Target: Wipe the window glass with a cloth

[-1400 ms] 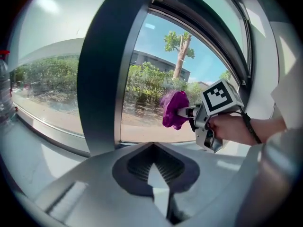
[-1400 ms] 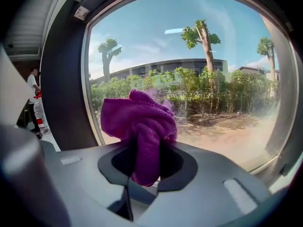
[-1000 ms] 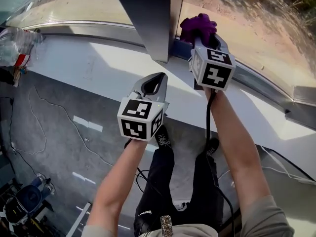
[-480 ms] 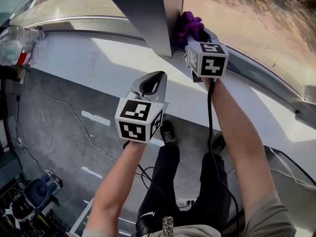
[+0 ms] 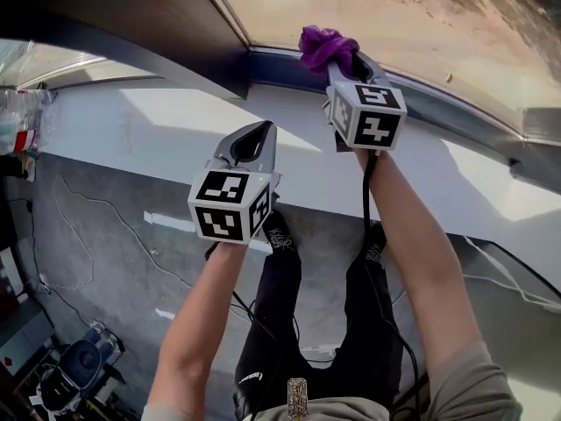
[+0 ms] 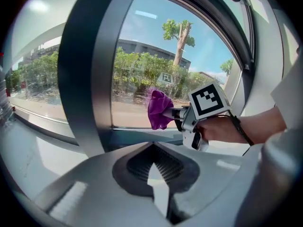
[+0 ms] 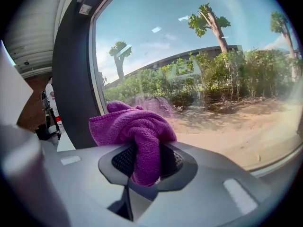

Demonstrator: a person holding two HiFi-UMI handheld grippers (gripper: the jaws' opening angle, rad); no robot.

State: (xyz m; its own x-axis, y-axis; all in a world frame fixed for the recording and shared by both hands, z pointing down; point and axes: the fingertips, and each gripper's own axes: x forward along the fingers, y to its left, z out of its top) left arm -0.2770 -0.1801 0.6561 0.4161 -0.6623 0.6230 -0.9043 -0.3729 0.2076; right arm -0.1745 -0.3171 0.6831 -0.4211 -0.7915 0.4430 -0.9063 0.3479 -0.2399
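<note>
1. Left gripper (image 5: 252,140): tongs pressed together, nothing between them. It is held over the sill (image 5: 166,117), at 8 o'clock of the right one, and has scarcely moved.
2. Right gripper (image 5: 349,67): tongs pinching the purple cloth (image 5: 324,46), which is bunched at its 12 o'clock against the bottom edge of the window glass (image 5: 421,16). Over the last second it has slid left toward the mullion (image 5: 175,24).
3. Judgement: mid-stroke along the low strip, with the upper pane probably still to wipe.
</note>
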